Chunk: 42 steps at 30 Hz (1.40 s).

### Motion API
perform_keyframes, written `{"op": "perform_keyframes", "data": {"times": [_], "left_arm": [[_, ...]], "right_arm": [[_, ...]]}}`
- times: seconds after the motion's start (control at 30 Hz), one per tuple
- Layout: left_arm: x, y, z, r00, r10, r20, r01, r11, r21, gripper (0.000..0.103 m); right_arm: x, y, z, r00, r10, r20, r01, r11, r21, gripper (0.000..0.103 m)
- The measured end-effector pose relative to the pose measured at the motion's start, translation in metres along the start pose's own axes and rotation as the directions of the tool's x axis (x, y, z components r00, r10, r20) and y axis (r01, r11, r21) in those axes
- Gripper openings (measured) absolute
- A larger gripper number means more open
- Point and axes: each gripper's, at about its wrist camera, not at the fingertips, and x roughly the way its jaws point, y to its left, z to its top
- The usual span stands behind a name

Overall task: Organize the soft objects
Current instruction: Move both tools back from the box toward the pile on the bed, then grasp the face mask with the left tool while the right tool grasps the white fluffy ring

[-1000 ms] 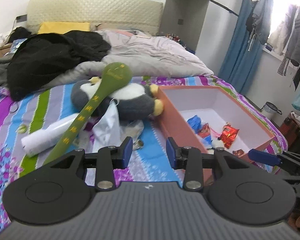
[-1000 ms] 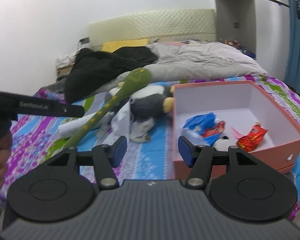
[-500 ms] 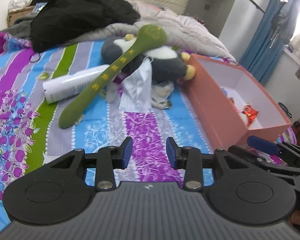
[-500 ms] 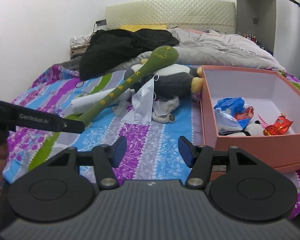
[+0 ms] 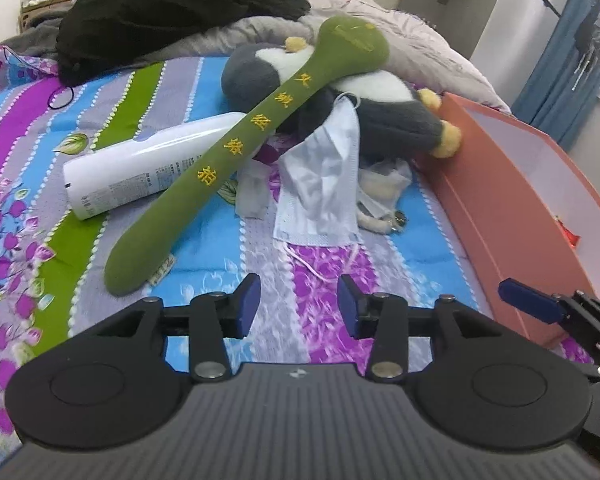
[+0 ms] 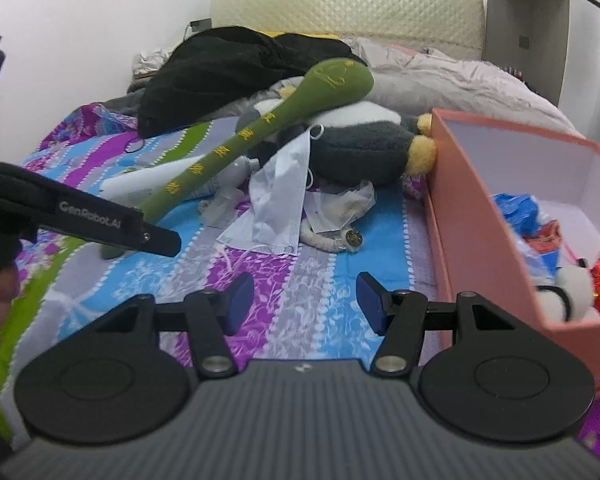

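The floral striped bedspread is filling far more of both views than it did a second ago, because both grippers are dropping and pushing in toward the clutter; the headboard and window are sliding out of the left wrist view. That reads as an approach getting under way, with nothing collected yet.

The salmon-pink box is sitting open at the right, already holding a few bright wrappers and a small white plush, so it is probably the destination.

The grey-and-white penguin plush is lying just beside the box's near wall, unmoved. The green plush mallet with yellow characters is leaning across the penguin and over the white spray bottle, and its tail end is now lying closest to the left gripper. A pale blue face mask is draping off the penguin onto the sheet.

The left gripper is hovering with its jaws apart and empty, a little short of the mallet's tail. The right gripper is likewise spread wide over the bedspread, gripping nothing, between the mask and the box.
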Motion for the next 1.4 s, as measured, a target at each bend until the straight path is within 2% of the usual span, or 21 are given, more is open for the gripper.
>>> {"op": "perform_keyframes", "data": {"times": [0.33, 0.63, 0.9, 0.97, 1.03, 1.1, 1.17, 1.23, 1.4], "left_arm": [[0.050, 0.008, 0.027, 1.000, -0.028, -0.004, 0.028, 0.998, -0.050, 0.054], [0.086, -0.002, 0.048, 0.997, -0.069, -0.016, 0.068, 0.994, -0.081, 0.054], [0.119, -0.011, 0.057, 0.996, -0.069, -0.051, 0.064, 0.994, -0.089, 0.054], [0.126, -0.013, 0.057, 0.996, -0.061, -0.063, 0.055, 0.995, -0.084, 0.053], [0.130, -0.014, 0.057, 0.997, -0.045, -0.069, 0.040, 0.997, -0.073, 0.053], [0.133, -0.016, 0.058, 0.997, -0.034, -0.075, 0.029, 0.998, -0.057, 0.048], [0.134, -0.017, 0.058, 0.996, -0.004, -0.085, 0.001, 0.999, -0.033, 0.027], [0.135, -0.020, 0.058, 0.995, 0.017, -0.095, -0.017, 1.000, -0.003, 0.011], [0.125, -0.022, 0.060, 0.994, 0.017, -0.103, -0.017, 1.000, -0.001, 0.006]], "right_arm": [[0.063, -0.007, 0.007, 0.997, -0.077, 0.018, 0.077, 0.997, -0.009, 0.059], [0.106, -0.027, 0.013, 0.997, -0.070, 0.027, 0.070, 0.998, 0.008, 0.059], [0.131, -0.036, 0.015, 0.998, -0.054, -0.018, 0.055, 0.997, 0.047, 0.054], [0.138, -0.036, 0.016, 0.998, -0.040, -0.053, 0.043, 0.998, 0.040, 0.048], [0.139, -0.034, 0.016, 0.998, -0.024, -0.055, 0.025, 0.999, 0.030, 0.035], [0.138, -0.029, 0.015, 0.998, -0.028, -0.055, 0.029, 1.000, 0.003, 0.033], [0.136, -0.027, 0.015, 0.998, -0.036, -0.061, 0.035, 0.999, -0.012, 0.031], [0.134, -0.028, 0.017, 0.996, -0.043, -0.076, 0.043, 0.999, 0.001, 0.030], [0.122, -0.033, 0.015, 0.990, -0.081, -0.117, 0.083, 0.996, 0.010, 0.029]]}}
